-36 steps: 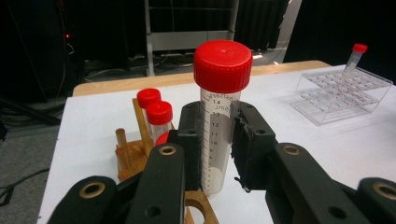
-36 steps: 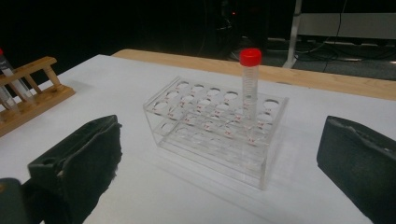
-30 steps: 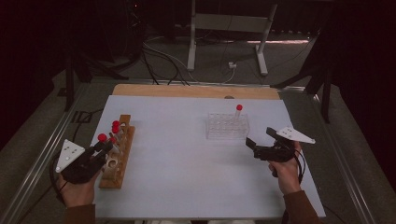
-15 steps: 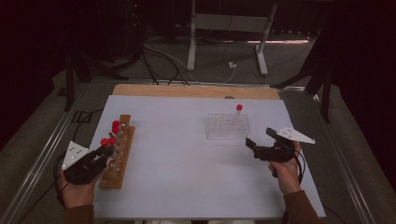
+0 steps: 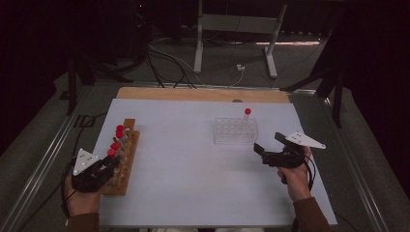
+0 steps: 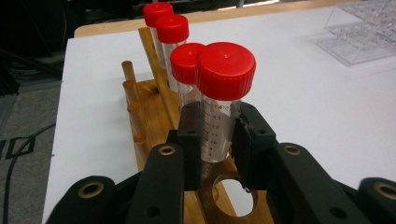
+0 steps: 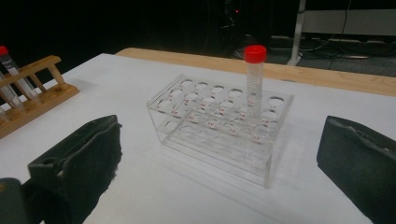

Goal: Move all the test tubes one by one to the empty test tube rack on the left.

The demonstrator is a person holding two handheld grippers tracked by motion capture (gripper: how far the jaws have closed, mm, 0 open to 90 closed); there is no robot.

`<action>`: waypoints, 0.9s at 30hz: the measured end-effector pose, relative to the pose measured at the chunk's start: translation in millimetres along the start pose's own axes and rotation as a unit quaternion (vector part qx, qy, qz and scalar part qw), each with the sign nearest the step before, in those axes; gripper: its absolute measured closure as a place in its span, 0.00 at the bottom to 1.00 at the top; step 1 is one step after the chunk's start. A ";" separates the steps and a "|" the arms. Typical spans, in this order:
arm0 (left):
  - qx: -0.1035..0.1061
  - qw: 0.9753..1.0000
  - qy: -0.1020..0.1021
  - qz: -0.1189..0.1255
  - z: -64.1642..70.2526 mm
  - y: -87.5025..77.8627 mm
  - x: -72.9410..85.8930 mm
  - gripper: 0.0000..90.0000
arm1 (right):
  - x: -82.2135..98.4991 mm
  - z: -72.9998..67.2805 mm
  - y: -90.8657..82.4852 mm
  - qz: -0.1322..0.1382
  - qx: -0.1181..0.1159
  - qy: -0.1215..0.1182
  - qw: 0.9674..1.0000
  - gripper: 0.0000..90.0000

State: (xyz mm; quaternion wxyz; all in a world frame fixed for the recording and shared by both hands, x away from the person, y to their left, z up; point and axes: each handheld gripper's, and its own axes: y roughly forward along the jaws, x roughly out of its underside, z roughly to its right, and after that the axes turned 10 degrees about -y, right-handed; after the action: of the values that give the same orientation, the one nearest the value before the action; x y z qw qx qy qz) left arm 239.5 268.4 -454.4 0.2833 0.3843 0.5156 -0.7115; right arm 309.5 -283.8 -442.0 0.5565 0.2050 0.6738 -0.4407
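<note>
A white, smooth table holds two racks. At its left edge stands a wooden rack of pale brown dowels and a drilled board, with four clear plastic tubes in a row, each topped by a ridged red screw cap. The left gripper, black and blocky, has its two padded jaws pressed narrow around the nearest tube, just under the cap, with printed graduation marks showing on the tube's wall; the tube stands upright over the rack's near end, next to an empty round hole. Toward the table's right sits a clear acrylic rack, box-shaped with rows of round holes, holding one upright red-capped tube at a far corner. The right gripper faces it, jaws spread wide and holding nothing.
</note>
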 end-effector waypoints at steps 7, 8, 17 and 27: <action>0.001 1.000 -0.003 -0.011 -0.1 3.1 1.2 0.83 | 0.1 -0.2 0.3 0.000 -0.001 0.000 1.000 0.00; 0.001 1.000 -0.002 -0.012 0.0 3.4 1.2 0.83 | 0.1 -0.3 0.4 0.000 -0.001 0.000 1.000 0.00; 0.009 1.000 -0.004 -0.013 -0.8 3.1 0.4 0.75 | 0.6 -0.7 1.5 -0.002 -0.002 0.000 1.000 0.00; 0.034 0.998 -0.020 0.058 -0.4 -12.7 -9.6 0.36 | 1.0 0.9 1.4 -0.001 -0.002 0.003 1.000 0.00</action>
State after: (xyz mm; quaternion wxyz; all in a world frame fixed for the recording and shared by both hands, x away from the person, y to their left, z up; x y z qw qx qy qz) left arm 234.7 272.8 -439.8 0.3210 0.4087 0.4627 -0.7182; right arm 310.9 -284.0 -443.4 0.5544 0.2050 0.6764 -0.4394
